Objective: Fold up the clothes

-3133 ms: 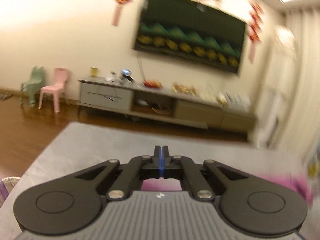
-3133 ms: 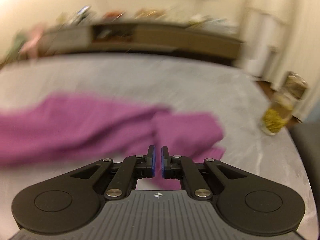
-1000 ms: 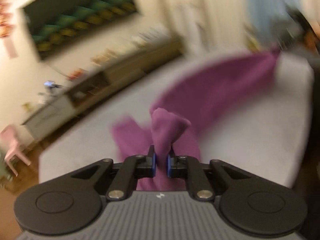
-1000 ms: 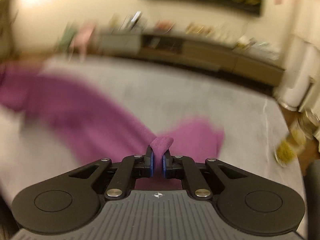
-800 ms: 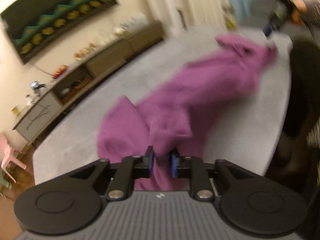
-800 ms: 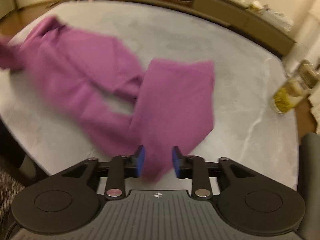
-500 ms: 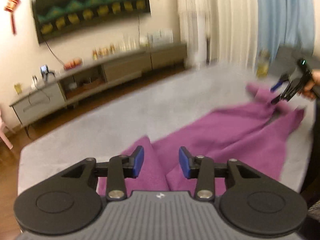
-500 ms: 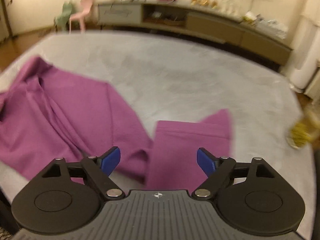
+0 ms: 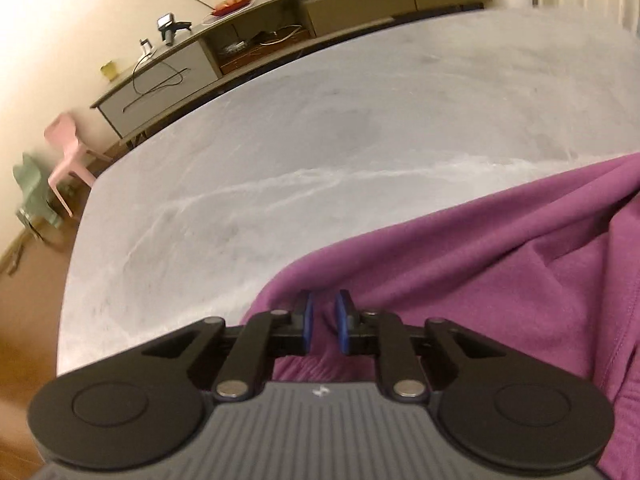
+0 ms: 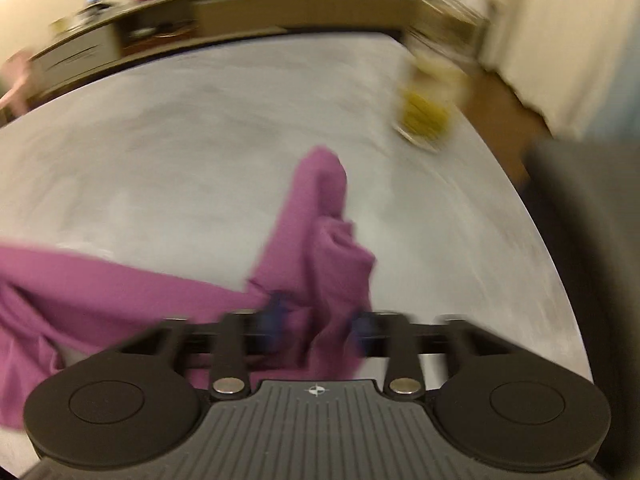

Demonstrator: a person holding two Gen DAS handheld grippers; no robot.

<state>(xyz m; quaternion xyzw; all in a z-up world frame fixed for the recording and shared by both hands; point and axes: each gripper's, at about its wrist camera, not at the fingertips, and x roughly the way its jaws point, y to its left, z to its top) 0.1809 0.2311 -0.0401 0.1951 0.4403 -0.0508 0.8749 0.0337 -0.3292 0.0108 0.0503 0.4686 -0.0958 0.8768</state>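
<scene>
Blur hides whether the closing right hand-held gripper (image 10: pixel 318 326) grips the purple garment (image 10: pixel 320 240) between its jaws.

left wrist: close above garment (image 9: pixel 500 264), facing cabinet (image 9: pixel 256 44) at 12 o'clock
right wrist: same, blurred
shared: table (image 10: pixel 200 140)

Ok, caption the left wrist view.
Left gripper closing over the edge of a purple garment on a grey table.
</scene>
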